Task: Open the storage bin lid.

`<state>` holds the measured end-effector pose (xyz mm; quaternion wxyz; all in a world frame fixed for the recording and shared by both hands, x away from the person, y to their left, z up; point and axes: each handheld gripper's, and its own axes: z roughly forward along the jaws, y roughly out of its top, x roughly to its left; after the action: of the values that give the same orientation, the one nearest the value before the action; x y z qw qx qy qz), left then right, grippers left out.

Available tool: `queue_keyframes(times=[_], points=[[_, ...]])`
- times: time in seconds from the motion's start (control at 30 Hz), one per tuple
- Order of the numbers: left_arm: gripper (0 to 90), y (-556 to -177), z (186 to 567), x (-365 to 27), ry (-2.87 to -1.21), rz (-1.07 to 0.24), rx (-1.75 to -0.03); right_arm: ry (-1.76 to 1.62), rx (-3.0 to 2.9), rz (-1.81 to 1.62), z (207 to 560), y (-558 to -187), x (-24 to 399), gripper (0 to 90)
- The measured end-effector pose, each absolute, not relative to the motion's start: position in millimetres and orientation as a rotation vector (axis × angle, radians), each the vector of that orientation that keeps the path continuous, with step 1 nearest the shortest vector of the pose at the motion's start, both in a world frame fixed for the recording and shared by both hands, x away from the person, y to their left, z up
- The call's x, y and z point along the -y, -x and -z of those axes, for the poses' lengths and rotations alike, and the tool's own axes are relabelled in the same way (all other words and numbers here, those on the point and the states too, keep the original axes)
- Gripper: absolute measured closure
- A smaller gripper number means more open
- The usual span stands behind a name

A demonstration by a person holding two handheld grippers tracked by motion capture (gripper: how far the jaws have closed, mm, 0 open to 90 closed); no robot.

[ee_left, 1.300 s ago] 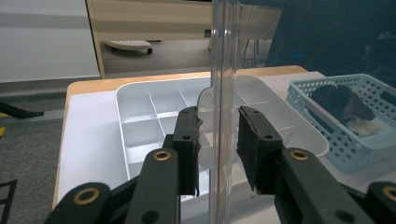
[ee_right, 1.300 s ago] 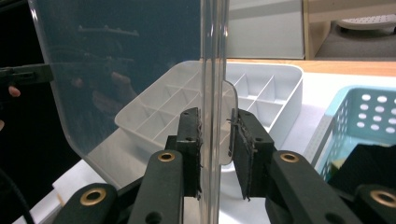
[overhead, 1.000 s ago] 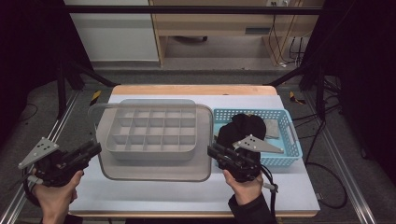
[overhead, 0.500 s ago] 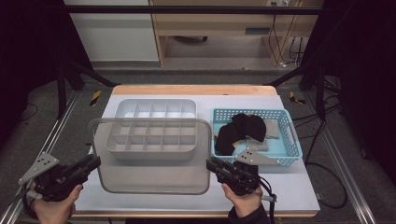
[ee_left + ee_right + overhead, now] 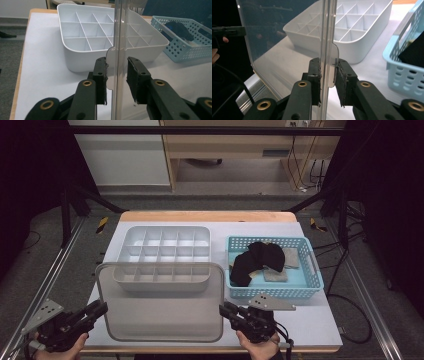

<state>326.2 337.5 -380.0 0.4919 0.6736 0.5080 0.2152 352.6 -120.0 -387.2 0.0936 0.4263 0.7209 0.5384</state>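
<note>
A clear plastic lid (image 5: 160, 305) hangs low over the front of the table, its far edge overlapping the near wall of the white compartment tray (image 5: 127, 237). My left gripper (image 5: 100, 309) holds the lid's left edge and my right gripper (image 5: 225, 310) its right edge. In the left gripper view the jaws of the left gripper (image 5: 117, 72) straddle the tab on the lid (image 5: 120, 30), shut on it. In the right gripper view the right gripper (image 5: 328, 75) clamps the other tab of the lid (image 5: 287, 32). The tray's compartments look empty.
A light blue basket (image 5: 300, 290) stands to the right of the tray, with a black cloth (image 5: 257, 260) and grey pieces in it. A bare white table strip lies between the tray and the front edge. Dark frame rails run along both sides.
Both hands have drawn back toward the near edge and sunk. The lid came with them, from over the tray down to the front of the table.
</note>
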Motion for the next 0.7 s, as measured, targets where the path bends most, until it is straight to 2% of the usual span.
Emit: queue_keyframes(times=[0.7], points=[[68.8, -310, 416, -345, -1.687, -0.472, -1.322, -1.349, -2.254, -1.518, 425, -342, 109, 74.7]])
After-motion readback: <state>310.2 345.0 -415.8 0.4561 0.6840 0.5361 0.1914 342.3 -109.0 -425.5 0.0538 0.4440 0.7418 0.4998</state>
